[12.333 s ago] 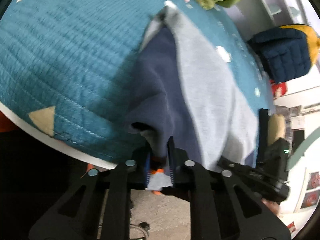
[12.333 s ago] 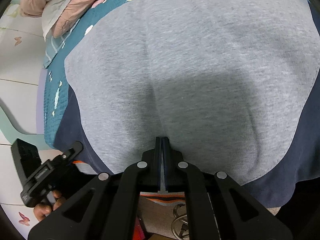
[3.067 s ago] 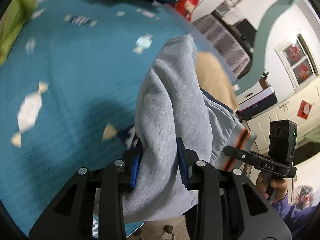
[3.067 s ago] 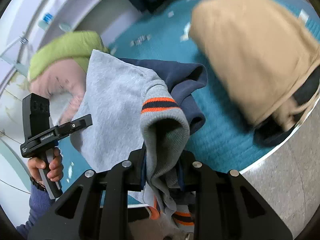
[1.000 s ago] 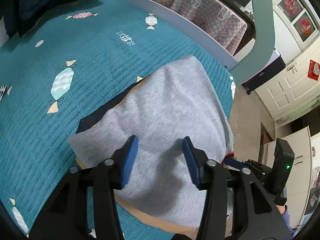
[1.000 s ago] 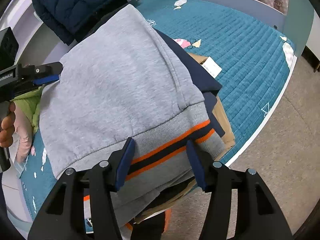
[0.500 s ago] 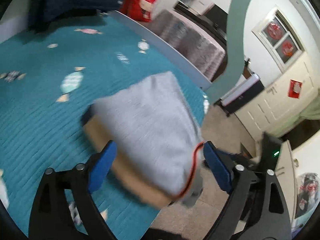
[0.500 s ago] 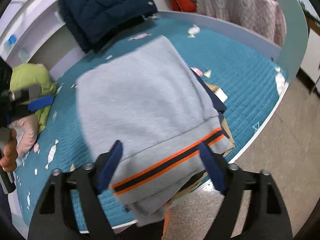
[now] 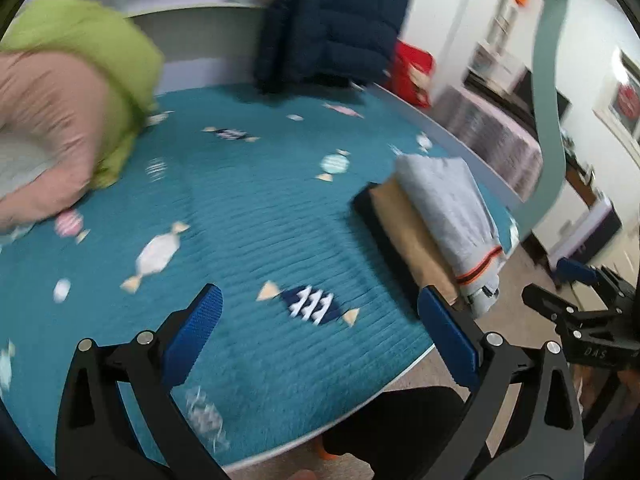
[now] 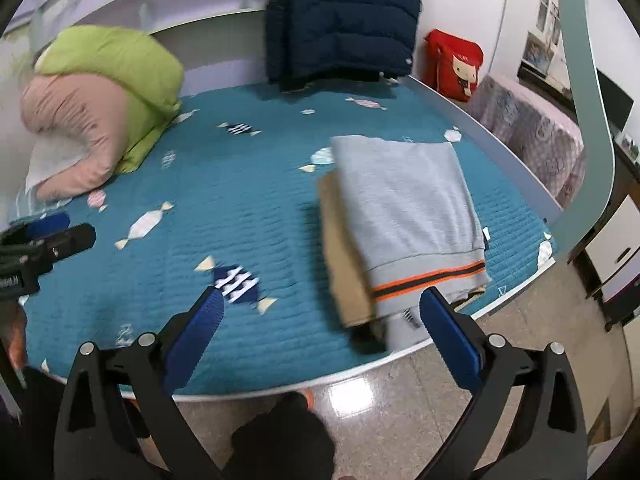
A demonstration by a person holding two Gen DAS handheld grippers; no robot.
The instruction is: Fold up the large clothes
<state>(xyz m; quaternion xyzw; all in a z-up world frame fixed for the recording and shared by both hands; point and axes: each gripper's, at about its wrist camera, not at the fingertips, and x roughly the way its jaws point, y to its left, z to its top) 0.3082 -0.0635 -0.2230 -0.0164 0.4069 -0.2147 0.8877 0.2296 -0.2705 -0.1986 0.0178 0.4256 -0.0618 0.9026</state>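
Note:
A folded grey sweatshirt (image 10: pixel 404 200) with an orange and navy striped hem lies on top of a folded tan garment (image 10: pixel 344 256), near the right front corner of the teal quilted bed (image 10: pixel 248 168). In the left wrist view the same sweatshirt (image 9: pixel 448 200) and tan garment (image 9: pixel 408 228) sit to the right. My left gripper (image 9: pixel 320 300) hangs over bare quilt, its jaws opening wide with nothing between them. My right gripper (image 10: pixel 320 300) is also opening, empty, just left of the stack's front edge.
A green and pink bedding pile (image 10: pixel 100 92) fills the far left. A navy puffer jacket (image 10: pixel 340 16) hangs over the headboard, and a red bag (image 10: pixel 452 64) stands beside it. The bed's white edge (image 10: pixel 360 364) borders the tiled floor (image 10: pixel 400 408). A person's dark leg shows below.
Both grippers have let go of the grey sweatshirt, spread wide and drawn back and up from it. The stack now lies off to the right in both views.

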